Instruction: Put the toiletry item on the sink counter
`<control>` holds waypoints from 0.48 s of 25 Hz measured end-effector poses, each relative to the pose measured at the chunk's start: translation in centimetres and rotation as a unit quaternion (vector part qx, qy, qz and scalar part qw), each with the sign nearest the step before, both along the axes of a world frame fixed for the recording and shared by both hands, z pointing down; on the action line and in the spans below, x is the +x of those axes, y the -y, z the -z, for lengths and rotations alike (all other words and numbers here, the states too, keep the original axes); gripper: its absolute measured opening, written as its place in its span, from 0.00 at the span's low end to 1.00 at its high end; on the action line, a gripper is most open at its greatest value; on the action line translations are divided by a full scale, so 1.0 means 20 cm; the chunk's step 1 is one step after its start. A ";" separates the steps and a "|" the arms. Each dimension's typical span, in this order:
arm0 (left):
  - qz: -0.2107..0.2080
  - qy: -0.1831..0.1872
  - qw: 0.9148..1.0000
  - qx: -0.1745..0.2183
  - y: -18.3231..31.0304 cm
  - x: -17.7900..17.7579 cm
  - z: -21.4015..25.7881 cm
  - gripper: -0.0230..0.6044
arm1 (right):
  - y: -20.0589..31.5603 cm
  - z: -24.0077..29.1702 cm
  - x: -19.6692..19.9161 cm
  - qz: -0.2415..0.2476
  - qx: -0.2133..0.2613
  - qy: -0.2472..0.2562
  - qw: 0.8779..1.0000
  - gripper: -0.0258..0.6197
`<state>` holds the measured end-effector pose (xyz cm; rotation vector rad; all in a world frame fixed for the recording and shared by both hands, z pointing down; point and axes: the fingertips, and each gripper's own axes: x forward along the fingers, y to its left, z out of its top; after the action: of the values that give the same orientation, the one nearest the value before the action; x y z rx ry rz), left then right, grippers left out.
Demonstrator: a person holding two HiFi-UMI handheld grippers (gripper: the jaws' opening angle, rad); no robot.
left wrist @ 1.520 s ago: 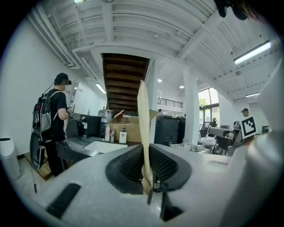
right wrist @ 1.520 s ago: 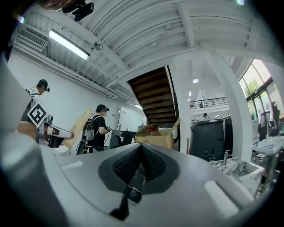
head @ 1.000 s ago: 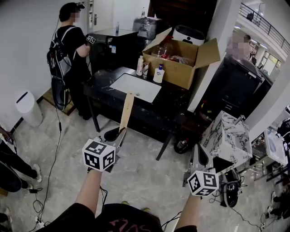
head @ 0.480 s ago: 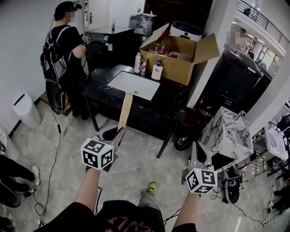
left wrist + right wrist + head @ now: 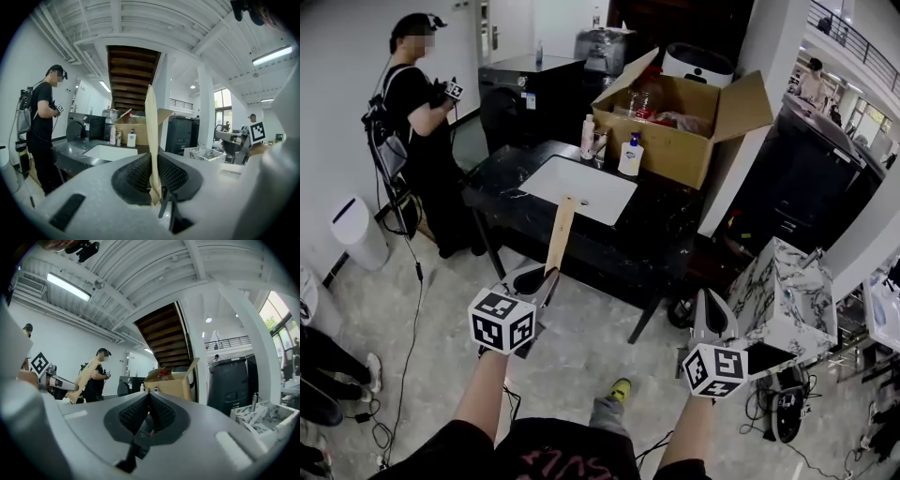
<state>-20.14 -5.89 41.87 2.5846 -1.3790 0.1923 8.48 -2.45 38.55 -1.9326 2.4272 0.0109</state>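
Bottles [image 5: 629, 155], cardboard box [image 5: 675, 142] behind sink [image 5: 581, 185]

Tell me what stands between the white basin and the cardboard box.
Head view: a white pump bottle and a taller pale bottle stand there on the dark counter.

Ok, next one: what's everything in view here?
slat: one, pale wood, clamped in the left tongs
counter: one, black, ahead
basin: one, white, in the counter
box: one, brown, open, at the counter's far side
pump bottle: one, white, by the box
tall bottle: one, pale, left of the pump bottle
bin: one, white, floor, far left
marbled box: one, white-grey, right
person: one, in black, left of the counter
left tongs: one, grey, shut on the slat
right tongs: one, grey, shut, empty
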 end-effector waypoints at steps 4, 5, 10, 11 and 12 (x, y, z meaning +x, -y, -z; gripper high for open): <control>0.008 0.000 1.000 -0.009 0.28 0.11 -0.03 0.11 | 0.29 -0.02 0.09 0.012 -0.002 0.001 1.000 0.05; 0.010 -0.003 1.000 -0.011 0.34 0.14 -0.03 0.11 | 0.36 -0.02 0.12 0.014 -0.003 0.001 1.000 0.06; 0.019 -0.004 0.999 -0.025 0.64 0.31 -0.06 0.11 | 0.71 -0.04 0.29 0.025 -0.014 -0.005 1.000 0.06; 0.021 -0.004 0.999 -0.027 0.70 0.35 -0.06 0.11 | 0.77 -0.05 0.32 0.027 -0.017 -0.006 0.999 0.06; 0.023 -0.003 0.999 -0.028 0.76 0.38 -0.06 0.11 | 0.84 -0.06 0.35 0.031 -0.020 -0.009 0.999 0.06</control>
<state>-12.44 -21.16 43.09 2.5040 -1.4075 0.2125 15.55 -19.22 39.71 -1.8809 2.5161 -0.0235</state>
